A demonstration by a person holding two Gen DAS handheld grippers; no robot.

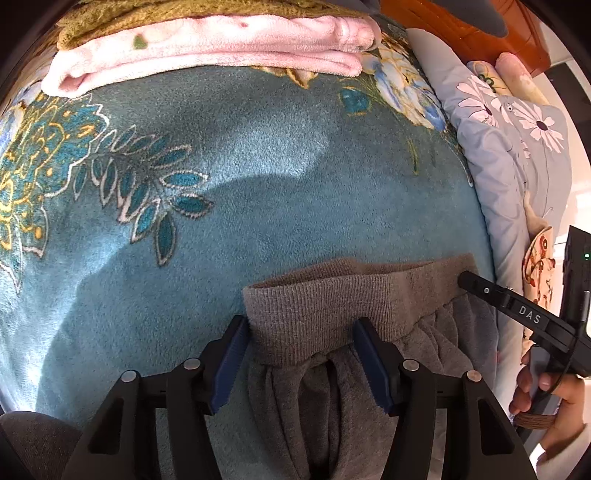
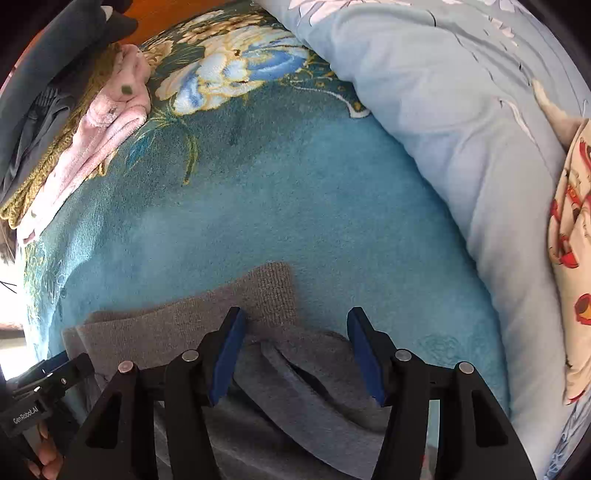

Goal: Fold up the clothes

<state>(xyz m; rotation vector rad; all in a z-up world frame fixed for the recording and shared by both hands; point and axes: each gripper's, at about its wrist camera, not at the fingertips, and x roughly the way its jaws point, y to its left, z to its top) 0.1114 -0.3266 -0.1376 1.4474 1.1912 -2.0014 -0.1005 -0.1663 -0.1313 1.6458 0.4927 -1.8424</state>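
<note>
Both hand-held grippers, left [image 1: 299,354] and right [image 2: 293,350], gape wide, empty, straddling the grey ribbed-waistband sweatpants [image 1: 314,306] corners for pinching.

Two grippers: the left gripper [image 1: 300,360] and the right gripper [image 2: 293,354], each with two blue-padded fingers [image 1: 231,363]. One grey garment [image 1: 332,350] with one ribbed waistband [image 1: 310,310]. One teal floral blanket [image 1: 221,184]. One stack of two folded items: a pink fleece [image 1: 207,51] and an olive knit [image 1: 177,14]. One pale floral quilt [image 2: 443,110].
</note>
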